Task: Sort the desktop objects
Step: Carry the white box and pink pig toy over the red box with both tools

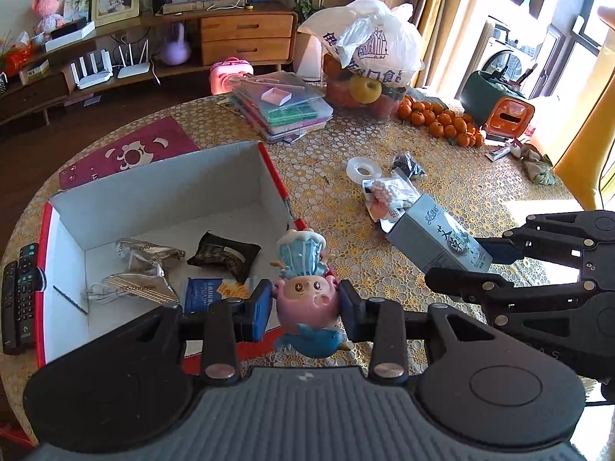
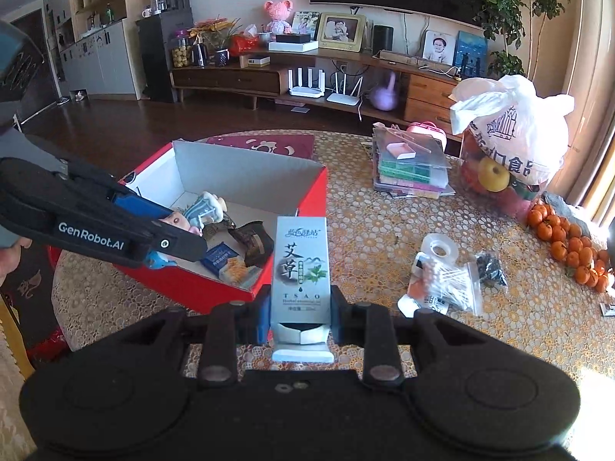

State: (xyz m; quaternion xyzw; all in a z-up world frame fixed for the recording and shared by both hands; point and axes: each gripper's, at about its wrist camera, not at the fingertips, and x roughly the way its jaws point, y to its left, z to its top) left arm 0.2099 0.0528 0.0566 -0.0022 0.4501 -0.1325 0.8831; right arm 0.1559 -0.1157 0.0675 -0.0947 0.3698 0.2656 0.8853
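Readable stuff is pretty thin here. The left hand-held gripper (image 2: pixel 169 230) has "GenRobot.AI" in white letters along its black finger. The tall silver box (image 2: pixel 299 269) clamped in the right hand-held gripper (image 2: pixel 300 317) has big Chinese characters "艾草" on the front, with "TSAO" spaced out underneath; the smaller lines below are too tiny to make out. The white plastic bag (image 2: pixel 511 123) has dark Chinese print, where I can only catch "食".
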